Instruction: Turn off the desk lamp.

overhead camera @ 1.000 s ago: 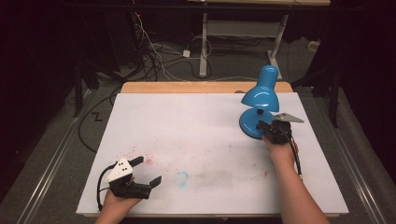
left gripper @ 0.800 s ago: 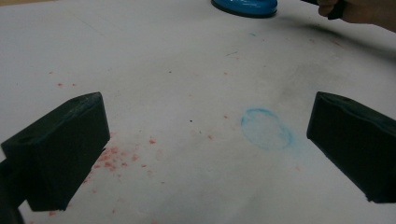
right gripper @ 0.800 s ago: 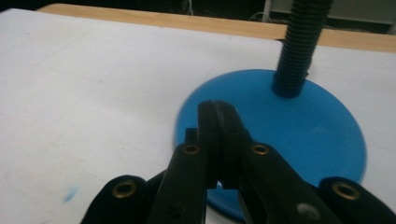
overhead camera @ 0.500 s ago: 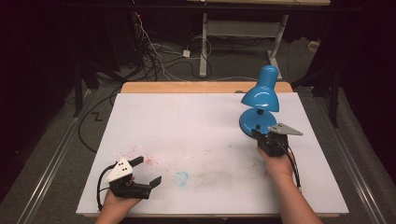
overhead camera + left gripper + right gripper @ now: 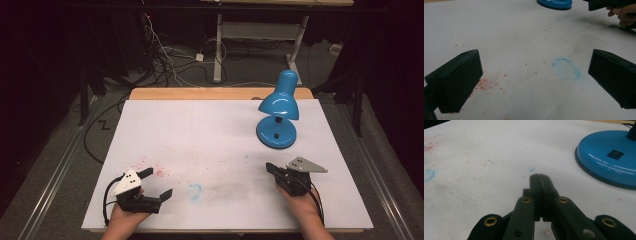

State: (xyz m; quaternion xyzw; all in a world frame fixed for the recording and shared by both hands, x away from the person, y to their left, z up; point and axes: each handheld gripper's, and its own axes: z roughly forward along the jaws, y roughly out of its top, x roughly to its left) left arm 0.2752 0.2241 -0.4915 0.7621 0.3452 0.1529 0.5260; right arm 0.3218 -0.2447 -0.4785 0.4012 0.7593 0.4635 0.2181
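High view: the right gripper (image 5: 270,167), jaws pressed together on nothing, has drawn back from the glossy blue metal desk lamp (image 5: 276,112) (now at its twelve o'clock). Left gripper (image 5: 156,183) gapes wide, empty.

Right gripper view: the lamp's base (image 5: 608,167) sits at two o'clock, its white markings unreadable.

Entry, changes only. My right gripper (image 5: 272,167): formerly at the base of the blue lamp (image 5: 276,132), its tip touching or just beside it; now drawn back toward my edge of the white table (image 5: 200,130), near the lamp base but clearly apart from it, bare surface between the two. My right hand (image 5: 302,202) and forearm: withdrawn with it, now low at the bottom of the high view. Jaws pressed together, nothing between them.
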